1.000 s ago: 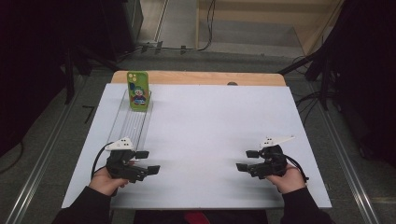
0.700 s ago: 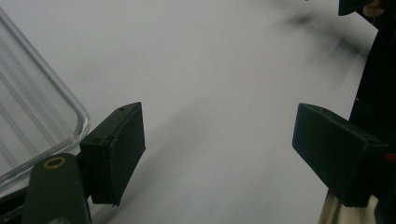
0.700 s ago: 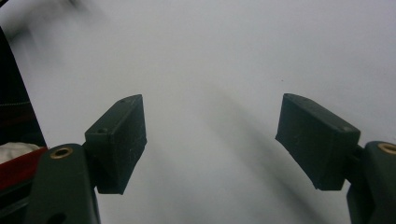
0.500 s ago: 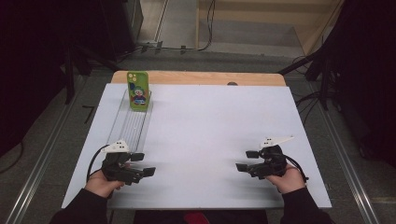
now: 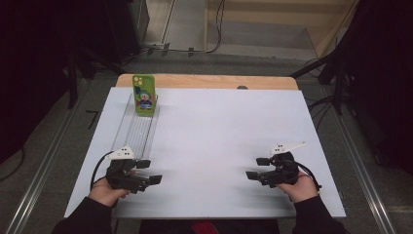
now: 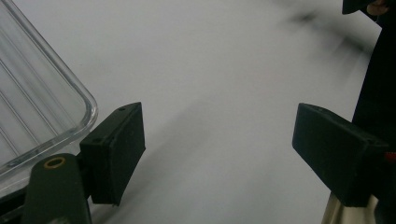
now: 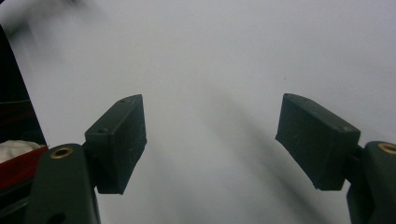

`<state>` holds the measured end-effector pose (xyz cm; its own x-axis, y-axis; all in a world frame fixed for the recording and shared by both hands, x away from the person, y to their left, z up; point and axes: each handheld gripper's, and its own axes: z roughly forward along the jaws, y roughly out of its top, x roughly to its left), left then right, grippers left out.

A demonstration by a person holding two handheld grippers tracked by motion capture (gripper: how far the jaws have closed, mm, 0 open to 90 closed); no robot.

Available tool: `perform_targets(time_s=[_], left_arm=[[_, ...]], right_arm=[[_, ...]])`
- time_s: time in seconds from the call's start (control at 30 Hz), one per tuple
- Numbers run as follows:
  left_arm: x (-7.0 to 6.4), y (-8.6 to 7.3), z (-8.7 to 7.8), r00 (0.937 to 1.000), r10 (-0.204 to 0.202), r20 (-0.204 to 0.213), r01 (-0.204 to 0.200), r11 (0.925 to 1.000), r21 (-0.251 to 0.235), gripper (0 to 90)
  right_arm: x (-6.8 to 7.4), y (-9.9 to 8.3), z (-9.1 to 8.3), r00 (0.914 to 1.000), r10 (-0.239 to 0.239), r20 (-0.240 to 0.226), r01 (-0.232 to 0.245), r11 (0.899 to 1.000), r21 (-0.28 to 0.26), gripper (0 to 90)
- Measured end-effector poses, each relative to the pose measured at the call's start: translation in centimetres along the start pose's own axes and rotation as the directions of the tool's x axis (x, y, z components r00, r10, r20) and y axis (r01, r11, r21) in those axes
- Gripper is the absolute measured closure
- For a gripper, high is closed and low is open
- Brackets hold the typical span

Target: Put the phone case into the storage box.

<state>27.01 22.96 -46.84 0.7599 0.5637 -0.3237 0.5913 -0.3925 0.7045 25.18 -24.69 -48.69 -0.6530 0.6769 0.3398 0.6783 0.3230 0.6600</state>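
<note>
Clear plastic tray (image 5: 137, 131) lies flat along the left side of the white table top (image 5: 219, 131), running from the far edge toward the person, its ribbed floor and rounded near corner plain in the left gripper view (image 6: 42, 112). At its far end a green phone case (image 5: 144, 95) stands upright, printed with a cartoon figure in blue and red; any writing on it is too small to read. The left gripper (image 5: 147, 171) sits low over the table just beyond the tray's near end, close to the front left corner of the white surface, its jaws spread wide with nothing between them; in its own view (image 6: 218, 140) the left-hand jaw is just beside the tray's rounded corner, though whether it touches cannot be told. The right gripper (image 5: 258, 168) hovers near the front right part of the table, well apart from the tray, jaws likewise spread wide and bare, as its own view (image 7: 210, 140) confirms with plain white surface between them. Between the two grippers the table is an unbroken white stretch reaching to the far wooden strip (image 5: 209, 81), where a small dark mark (image 5: 242, 87) sits at the edge. The right edge of the table lies near the right hand (image 5: 302, 187), and the front edge runs just under both wrists.
</note>
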Motion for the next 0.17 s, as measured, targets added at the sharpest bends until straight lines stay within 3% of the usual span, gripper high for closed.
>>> perform_targets(time_s=[0.17], left_arm=[[-0.02,0.02,0.02,0.9999,-0.008,0.015,0.008,0.9999,0.011,17.9]], right_arm=[[0.00,-0.03,0.04,1.0000,0.000,-0.003,0.000,1.000,0.001,22.3]])
